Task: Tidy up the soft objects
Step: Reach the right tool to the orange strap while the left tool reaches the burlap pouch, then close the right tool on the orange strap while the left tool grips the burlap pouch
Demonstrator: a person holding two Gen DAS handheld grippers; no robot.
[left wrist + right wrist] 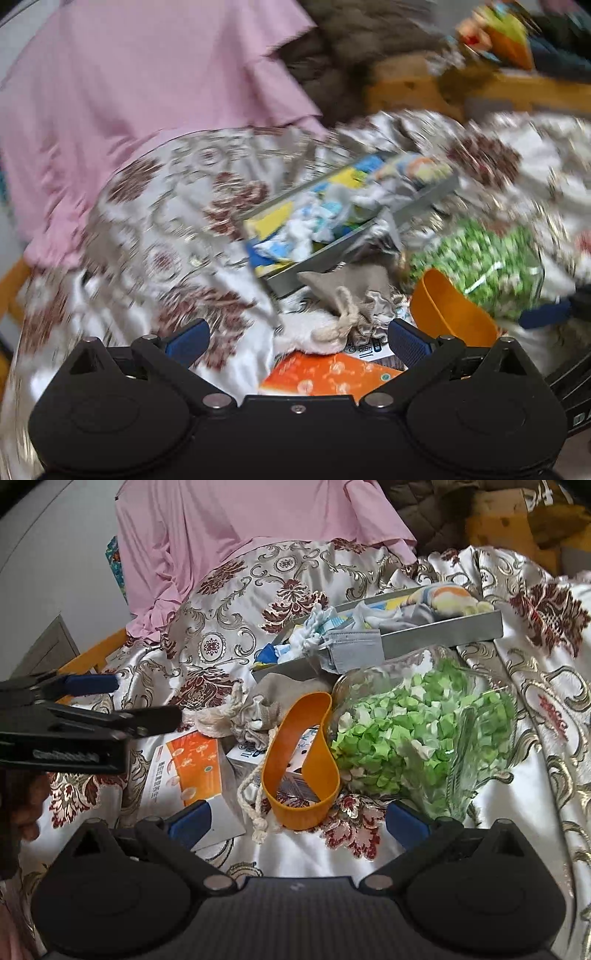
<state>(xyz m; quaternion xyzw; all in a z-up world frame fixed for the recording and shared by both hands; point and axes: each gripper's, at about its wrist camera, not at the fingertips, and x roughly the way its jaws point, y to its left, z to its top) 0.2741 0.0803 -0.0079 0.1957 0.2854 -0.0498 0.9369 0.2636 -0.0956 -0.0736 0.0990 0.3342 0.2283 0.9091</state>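
A grey tray [443,631] on the patterned bedspread holds socks, small cloths and a grey face mask [354,642]. In front of it lie a beige drawstring pouch [251,709], an orange elastic band [299,760] and a glass jar of green paper stars [424,738]. My right gripper [299,819] is open just before the band, holding nothing. My left gripper [297,338] is also open and empty, close to the pouch [351,302]; the right wrist view shows it coming in from the left [147,698]. The left wrist view is motion-blurred, with the tray [332,251] further back.
An orange medicine box [192,771] and a white box under the band lie near the pouch. A pink garment [240,535] drapes over the back left. Dark clothing and a wooden frame [406,92] sit behind. A hand shows at the far left edge [26,812].
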